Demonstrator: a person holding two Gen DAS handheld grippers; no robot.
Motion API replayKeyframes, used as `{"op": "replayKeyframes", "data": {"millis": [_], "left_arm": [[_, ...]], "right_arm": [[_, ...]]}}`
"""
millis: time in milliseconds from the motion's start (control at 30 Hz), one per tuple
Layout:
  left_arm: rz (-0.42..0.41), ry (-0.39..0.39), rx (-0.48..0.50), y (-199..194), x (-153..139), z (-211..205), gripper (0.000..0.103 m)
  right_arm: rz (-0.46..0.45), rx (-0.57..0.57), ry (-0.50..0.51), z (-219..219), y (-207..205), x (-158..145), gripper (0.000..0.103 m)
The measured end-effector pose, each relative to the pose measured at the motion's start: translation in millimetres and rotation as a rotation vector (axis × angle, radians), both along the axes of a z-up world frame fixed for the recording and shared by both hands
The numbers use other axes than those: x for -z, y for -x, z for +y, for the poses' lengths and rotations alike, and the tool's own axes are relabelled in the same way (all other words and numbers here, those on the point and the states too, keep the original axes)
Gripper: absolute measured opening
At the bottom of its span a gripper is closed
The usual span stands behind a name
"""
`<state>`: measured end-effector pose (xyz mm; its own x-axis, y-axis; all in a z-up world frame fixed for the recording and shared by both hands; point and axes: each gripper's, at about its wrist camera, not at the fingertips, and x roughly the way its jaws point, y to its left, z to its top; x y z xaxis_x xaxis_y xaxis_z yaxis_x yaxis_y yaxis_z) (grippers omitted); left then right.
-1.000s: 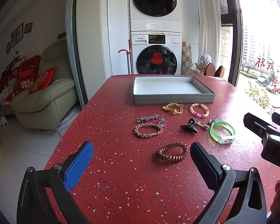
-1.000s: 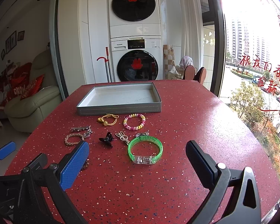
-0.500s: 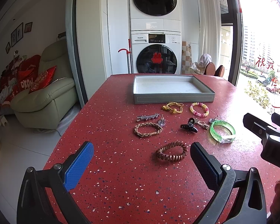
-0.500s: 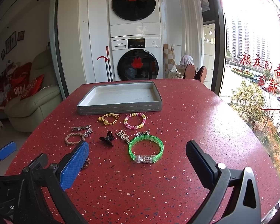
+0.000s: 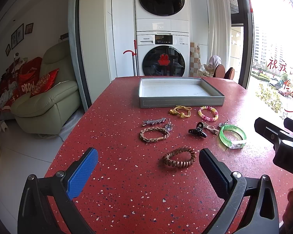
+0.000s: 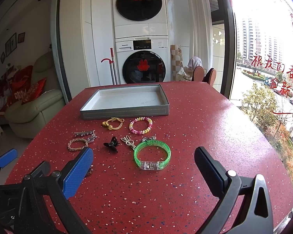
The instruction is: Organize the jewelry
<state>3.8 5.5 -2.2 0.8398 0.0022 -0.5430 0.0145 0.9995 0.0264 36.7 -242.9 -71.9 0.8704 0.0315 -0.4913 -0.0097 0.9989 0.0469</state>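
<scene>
Red table [image 5: 127,175], both grippers [image 5: 148,167] [image 6: 144,167] wide open, empty

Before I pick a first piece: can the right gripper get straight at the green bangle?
Probably yes. The right gripper is open, the green bangle lies flat just ahead between its fingers, and nothing sits between them.

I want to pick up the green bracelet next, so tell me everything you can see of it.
The green bracelet is a translucent, bright green bangle, plastic by the look of it, with a clear blocky clasp section on its near side. It lies flat on the red speckled table, closed into a ring. A small silver piece sits at its far edge, seemingly touching. Nothing grips it; the right hand-held gripper is open, just short of it.
</scene>
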Motion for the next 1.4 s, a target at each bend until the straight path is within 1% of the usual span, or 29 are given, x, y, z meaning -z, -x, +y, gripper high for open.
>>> {"op": "replayKeyframes", "data": {"millis": [633,800,867,967,1033,1133,1200,1400], "left_arm": [[0.009,-0.004,0.006,-0.2,3.5,-3.3,0.103],[0.023,0.0,0.012,-2.8,5.0,-3.1,0.103],[0.041,0.004,0.019,-7.9,5.9,-2.0,0.103],[0.087,0.014,0.025,-21.7,8.8,1.3,0.103],[0.137,0.019,0.034,-35.7,13.6,3.6,0.103],[0.224,0.052,0.068,-57.0,23.3,8.4,0.103],[0.266,0.058,0.084,-68.4,29.3,9.9,0.103],[0.312,0.055,0.119,-90.4,39.6,5.3,0.103]], "right_arm": [[0.009,0.001,-0.01,-2.3,-1.8,0.4,0.103],[0.027,0.004,-0.014,-5.9,-6.2,1.8,0.103],[0.042,0.012,-0.01,-9.2,-10.1,2.3,0.103],[0.091,0.031,0.005,-16.9,-21.6,4.4,0.103],[0.125,0.032,0.005,-23.8,-30.8,6.3,0.103],[0.187,0.048,0.016,-34.5,-47.5,10.5,0.103],[0.226,0.058,0.012,-42.3,-59.0,13.2,0.103],[0.343,0.085,-0.008,-57.9,-96.2,30.1,0.103]]}}
